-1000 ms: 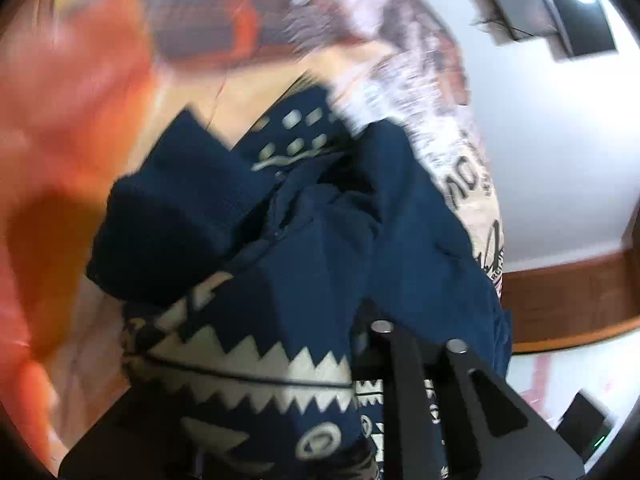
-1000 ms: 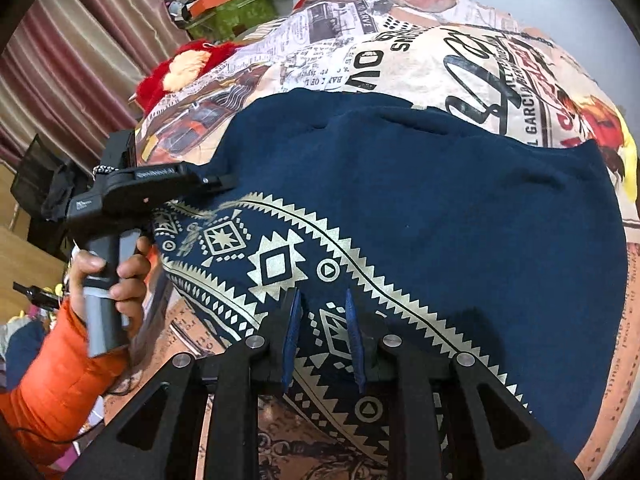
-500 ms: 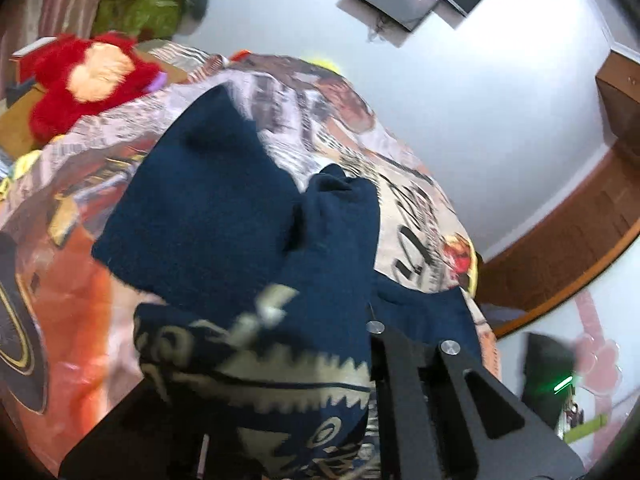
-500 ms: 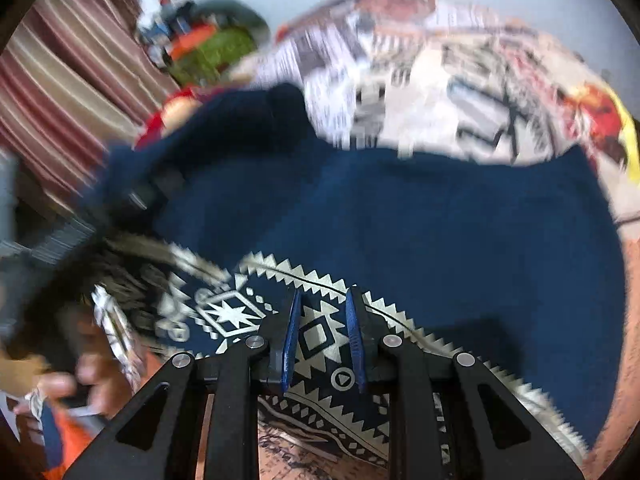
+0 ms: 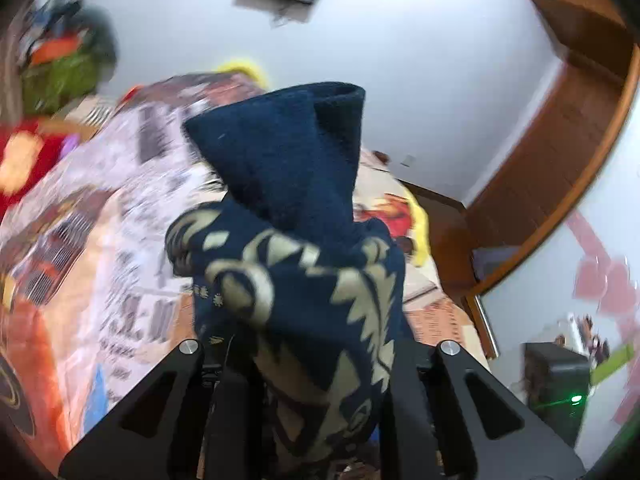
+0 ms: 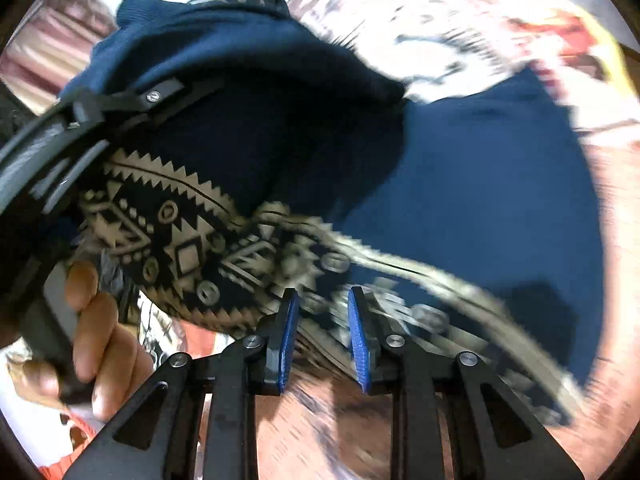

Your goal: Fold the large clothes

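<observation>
The navy-blue knitted sweater with a cream geometric band (image 6: 460,184) lies partly spread on the bed's newspaper-and-comic print cover (image 5: 132,216). Its right portion rests flat on the cover in the right wrist view; its left portion is raised clear of the bed.

The left gripper (image 5: 308,392) carries that raised portion. A bunch of patterned fabric fills the space between its 2 fingers and hides their tips, with a plain navy fold standing up above it. The fingers are clamped close together on this bunch. In the right wrist view the same gripper appears at far left, gripped by the person's left hand (image 6: 100,340), with the cloth draped over it.

The right gripper (image 6: 322,320) sits at the near patterned hem. Its 2 blue-padded fingers (image 6: 289,332) stand a narrow gap apart with the hem's edge between them; whether the pads press the cloth cannot be told through the blur.

Far left of the bed sit a red plush toy (image 5: 20,160) and a green bag (image 5: 60,76), both blurred.
</observation>
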